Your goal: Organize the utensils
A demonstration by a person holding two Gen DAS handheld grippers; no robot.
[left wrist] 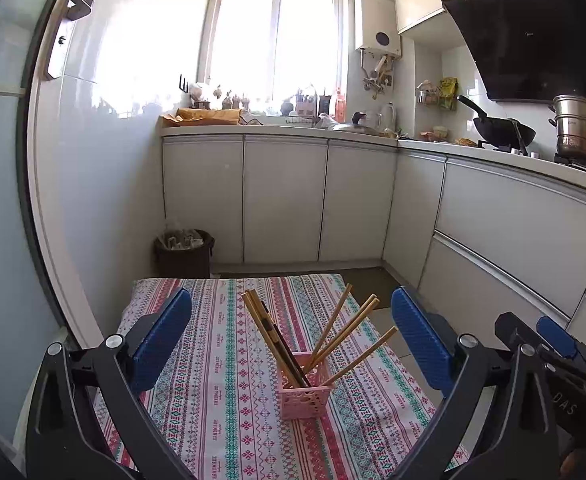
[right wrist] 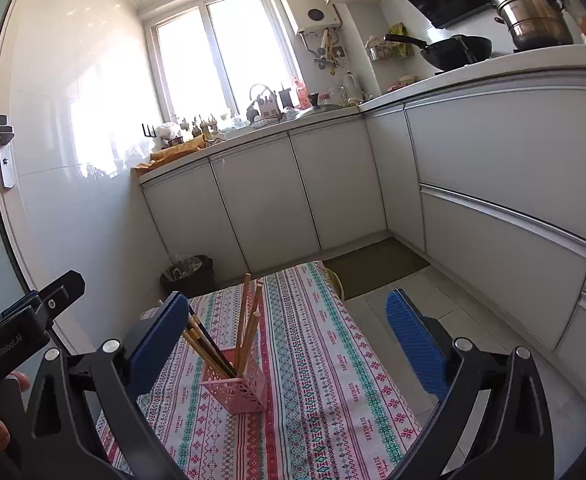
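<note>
Left wrist view: left tool (left wrist: 291,334) spread wide, nothing between the pads, hovering over the tabletop (left wrist: 221,360) with its patterned cloth. Pink lattice holder (left wrist: 304,387) stands upright on the cloth, centred between the fingers. Chopsticks (left wrist: 335,338) sit inside, fanned out: pale wooden ones lean right, a mixed bundle with dark ones leans left.

Right wrist view: right tool (right wrist: 287,332) also wide open and empty. Same pink lattice holder (right wrist: 238,391) lies left of centre, near the left pad; chopsticks (right wrist: 247,324) stick up and out.

Handling guess: sticks are light, stiff, thin and smooth, so they will likely roll or pivot in the pads. Grip mid-shaft, across the length. The holder looks like light plastic, tips easily; brace its wall.
</note>
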